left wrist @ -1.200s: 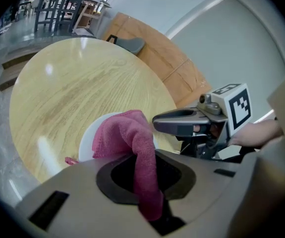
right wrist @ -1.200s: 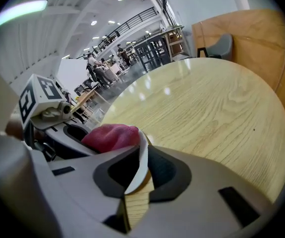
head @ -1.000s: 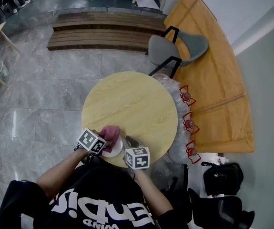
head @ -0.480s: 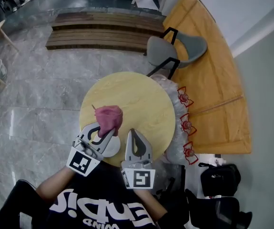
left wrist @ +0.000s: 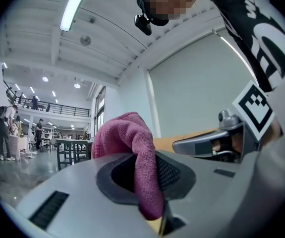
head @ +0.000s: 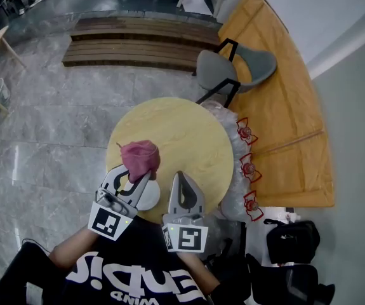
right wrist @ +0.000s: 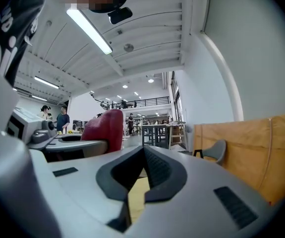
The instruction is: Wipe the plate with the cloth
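Pink cloth [head: 139, 156] stood bunched up out of the left gripper [head: 136, 173], whose jaws were clamped on a fold of it, above the near side of the round wooden table [head: 188, 132]. Only a white sliver of the plate [head: 150, 197] showed on the table; that gripper hid the rest. Just beside it the right gripper [head: 181, 176] hovered, jaws pressed together with nothing between them. White lettering on the person's black shirt [head: 131, 278] ran upside down and was partly cut off, so it could not be read whole.
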Tool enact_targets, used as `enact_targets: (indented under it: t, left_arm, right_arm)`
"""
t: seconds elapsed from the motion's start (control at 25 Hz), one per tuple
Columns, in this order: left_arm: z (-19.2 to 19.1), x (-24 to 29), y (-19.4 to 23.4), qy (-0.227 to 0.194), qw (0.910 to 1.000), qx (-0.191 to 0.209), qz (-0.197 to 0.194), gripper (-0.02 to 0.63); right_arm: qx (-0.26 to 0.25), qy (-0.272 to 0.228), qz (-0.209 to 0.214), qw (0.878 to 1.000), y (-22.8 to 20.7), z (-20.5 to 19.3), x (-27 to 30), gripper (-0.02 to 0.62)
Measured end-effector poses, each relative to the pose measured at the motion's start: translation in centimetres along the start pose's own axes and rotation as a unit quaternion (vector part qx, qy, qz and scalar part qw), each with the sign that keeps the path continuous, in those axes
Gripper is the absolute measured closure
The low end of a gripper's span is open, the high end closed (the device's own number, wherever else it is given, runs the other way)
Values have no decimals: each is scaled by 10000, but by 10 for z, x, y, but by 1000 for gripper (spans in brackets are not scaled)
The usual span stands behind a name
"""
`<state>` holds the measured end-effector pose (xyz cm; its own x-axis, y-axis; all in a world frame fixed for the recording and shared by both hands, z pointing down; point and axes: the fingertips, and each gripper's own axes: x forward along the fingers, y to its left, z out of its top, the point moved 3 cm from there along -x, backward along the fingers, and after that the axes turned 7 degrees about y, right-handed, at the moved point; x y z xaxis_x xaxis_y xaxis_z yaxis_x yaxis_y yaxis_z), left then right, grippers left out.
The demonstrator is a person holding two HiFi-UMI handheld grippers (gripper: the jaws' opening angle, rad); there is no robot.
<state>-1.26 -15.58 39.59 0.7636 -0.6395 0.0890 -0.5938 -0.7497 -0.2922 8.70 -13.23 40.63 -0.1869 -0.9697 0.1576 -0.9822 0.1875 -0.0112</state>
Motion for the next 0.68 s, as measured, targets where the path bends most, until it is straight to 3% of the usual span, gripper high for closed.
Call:
enact_targets:
  t: [0.4,0.48,0.56,0.6,0.68]
  left_arm:
    - [2,0,7,8,9999,98,57,543]
    - [-1,-1,6,59,9998,-139,88,543]
    - [-7,-3,5,194,9973,-681,167,543]
    - [-7,-3,5,207,9971,-716,173,543]
    - [-3,-3,7,144,9990,-397,124,543]
  right_arm:
    - [-20,95,104,9999,0,-4,2,574]
    - [-10,118,112,9999,2,-4,2,574]
    - [47,134,134,9998,5,-4,3,574]
    - [47,141,138,9998,6,-3,3,574]
    - [5,156,135,9998,6,-4,3,574]
